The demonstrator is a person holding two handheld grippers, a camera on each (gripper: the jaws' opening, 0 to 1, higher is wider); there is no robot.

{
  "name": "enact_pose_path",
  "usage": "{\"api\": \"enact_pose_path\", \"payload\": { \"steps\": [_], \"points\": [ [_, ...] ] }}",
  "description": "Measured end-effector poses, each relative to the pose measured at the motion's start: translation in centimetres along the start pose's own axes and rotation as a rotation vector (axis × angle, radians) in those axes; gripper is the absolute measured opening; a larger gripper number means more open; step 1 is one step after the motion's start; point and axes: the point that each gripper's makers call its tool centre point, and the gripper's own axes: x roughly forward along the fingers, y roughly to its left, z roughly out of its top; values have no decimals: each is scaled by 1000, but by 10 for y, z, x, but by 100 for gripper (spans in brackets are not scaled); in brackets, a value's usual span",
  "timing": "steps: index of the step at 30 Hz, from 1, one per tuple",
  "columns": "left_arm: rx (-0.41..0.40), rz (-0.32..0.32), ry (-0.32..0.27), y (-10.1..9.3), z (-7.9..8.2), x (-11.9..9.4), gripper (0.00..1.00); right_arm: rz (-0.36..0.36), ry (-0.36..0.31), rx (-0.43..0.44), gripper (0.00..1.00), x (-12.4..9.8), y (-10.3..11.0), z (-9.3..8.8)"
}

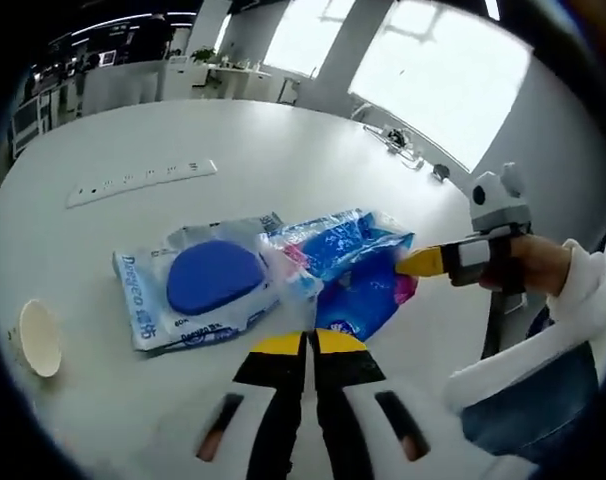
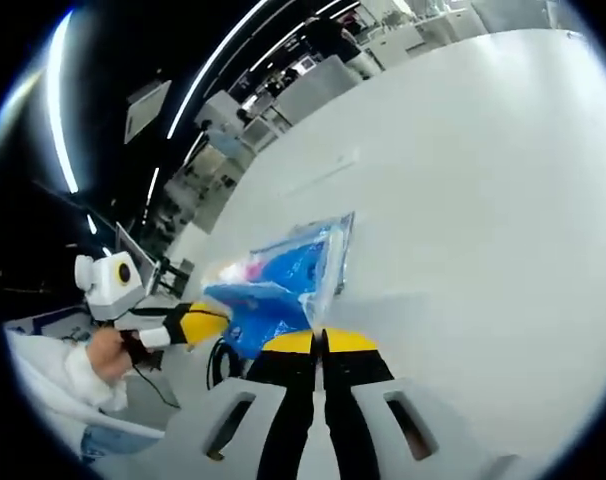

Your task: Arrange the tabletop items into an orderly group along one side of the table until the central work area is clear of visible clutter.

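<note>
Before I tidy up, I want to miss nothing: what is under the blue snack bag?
The blue snack bag overlaps the wet wipes pack, covering its right edge; elsewhere white table. Anything beneath the bag is hidden.

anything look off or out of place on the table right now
The paper cup lies tipped on its side near the table edge, with no spill visible. The blue packet is crumpled, pinched between both grippers, left gripper and right gripper, overlapping the wet wipes pack.

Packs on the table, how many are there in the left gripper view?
2: a wipes pack with a blue lid, and a blue pack beside it, overlapping its edge. Others may be hidden.
</note>
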Motion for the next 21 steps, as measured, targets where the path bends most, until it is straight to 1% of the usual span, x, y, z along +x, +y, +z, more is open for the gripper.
{"api": "enact_pose_path", "payload": {
  "steps": [4,6,12,18,21],
  "points": [
    [20,-26,-1,-7,9,12,1,-12,-13,1,0,-5,-11,8],
    [21,-40,3,-10,12,18,1,-15,-27,25,0,-6,-18,15],
    [40,-72,-8,-18,23,28,4,-27,-50,21,0,-12,-29,29],
    [52,-103,-9,-26,31,41,13,-47,-48,8,0,-11,-41,33],
    [83,-124,-4,-32,34,48,15,-64,-52,-2,0,-13,-48,38]
  ]
}}
